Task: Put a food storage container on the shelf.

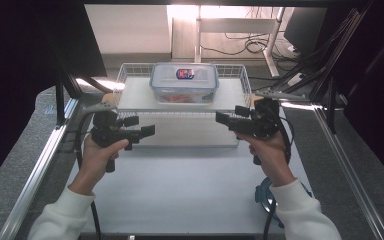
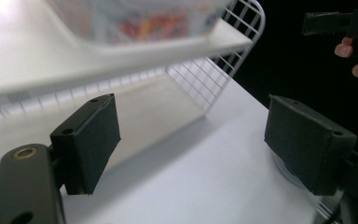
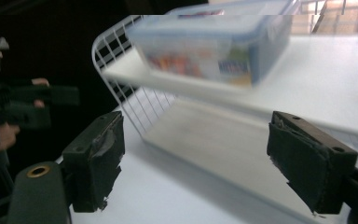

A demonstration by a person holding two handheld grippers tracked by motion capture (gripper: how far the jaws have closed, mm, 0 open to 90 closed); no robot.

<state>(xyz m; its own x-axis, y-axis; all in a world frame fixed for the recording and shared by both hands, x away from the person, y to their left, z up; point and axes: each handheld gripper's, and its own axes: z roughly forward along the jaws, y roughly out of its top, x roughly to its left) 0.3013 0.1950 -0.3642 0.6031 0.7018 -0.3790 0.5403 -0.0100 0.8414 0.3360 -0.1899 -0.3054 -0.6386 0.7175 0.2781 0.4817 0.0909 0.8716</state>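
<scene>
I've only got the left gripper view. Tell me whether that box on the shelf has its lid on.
Observer: Yes. From the high view, the clear box is closed by a blue-rimmed lid with a label.
Operator: Now give me the right claw's state.
Observer: The right claw is open, nothing between its pads, facing the wire shelf.
Operator: Report where the box sits.
Observer: Mid-shelf on the top tier; the left claw is apart from it.
</scene>
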